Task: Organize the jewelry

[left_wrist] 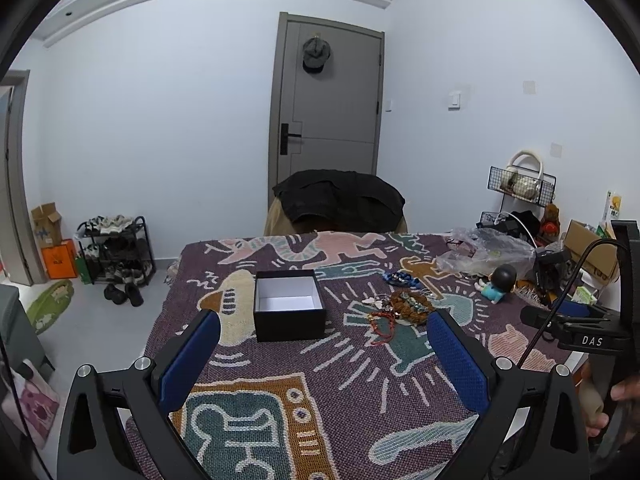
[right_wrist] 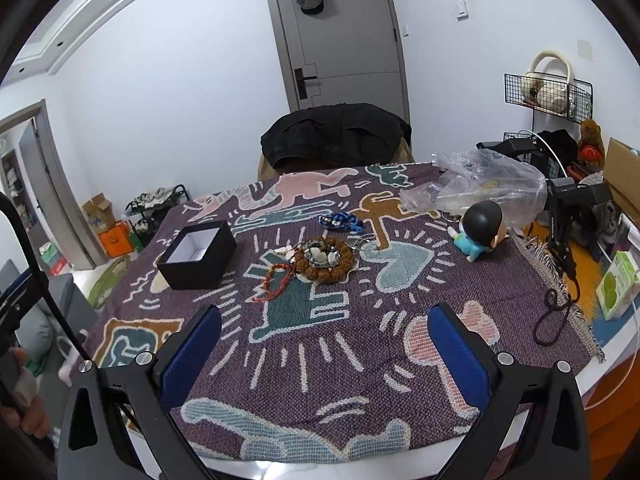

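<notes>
- Left gripper, jaws spread wide, empty, hovering above the blanket.
- Open black box: the landmark.
- Jewelry pile lies right of the box.
- Right gripper, also wide apart, empty.

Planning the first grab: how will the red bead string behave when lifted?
The red bead string lies in loose, uneven loops, so it is probably floppy and will dangle. Its beads look small, so likely light. It touches the brown bracelet and may snag.
</notes>
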A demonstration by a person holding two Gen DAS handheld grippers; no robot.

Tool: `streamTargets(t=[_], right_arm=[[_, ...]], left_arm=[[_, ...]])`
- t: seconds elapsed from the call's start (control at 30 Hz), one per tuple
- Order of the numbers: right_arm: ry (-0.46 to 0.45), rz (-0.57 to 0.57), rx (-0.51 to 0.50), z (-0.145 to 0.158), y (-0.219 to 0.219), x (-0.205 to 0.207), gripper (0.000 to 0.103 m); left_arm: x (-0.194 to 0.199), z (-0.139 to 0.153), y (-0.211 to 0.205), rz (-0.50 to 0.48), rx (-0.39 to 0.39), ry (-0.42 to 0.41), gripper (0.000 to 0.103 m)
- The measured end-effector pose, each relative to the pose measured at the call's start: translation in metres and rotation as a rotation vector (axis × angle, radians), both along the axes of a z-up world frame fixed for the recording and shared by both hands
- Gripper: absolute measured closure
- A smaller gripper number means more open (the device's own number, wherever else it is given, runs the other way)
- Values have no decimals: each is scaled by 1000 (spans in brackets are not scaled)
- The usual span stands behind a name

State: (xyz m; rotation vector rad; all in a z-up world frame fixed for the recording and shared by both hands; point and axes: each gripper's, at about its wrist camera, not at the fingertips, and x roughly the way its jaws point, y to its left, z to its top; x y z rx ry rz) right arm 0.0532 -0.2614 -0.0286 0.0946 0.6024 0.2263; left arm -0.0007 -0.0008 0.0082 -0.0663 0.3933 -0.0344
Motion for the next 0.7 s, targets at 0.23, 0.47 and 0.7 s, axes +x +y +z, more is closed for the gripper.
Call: streamTargets(t=[0.23, 0.47, 0.7], right_arm=[[11, 0, -7, -2, 5, 1, 0], [14, 7, 0, -8, 9, 2, 0], [19, -7, 13, -10, 5, 2, 0]], left_arm=[[1, 2, 1, 0, -13, 4, 0], [6, -4, 0, -5, -18, 21, 0], [6, -3, -5, -12, -1, 18, 0]])
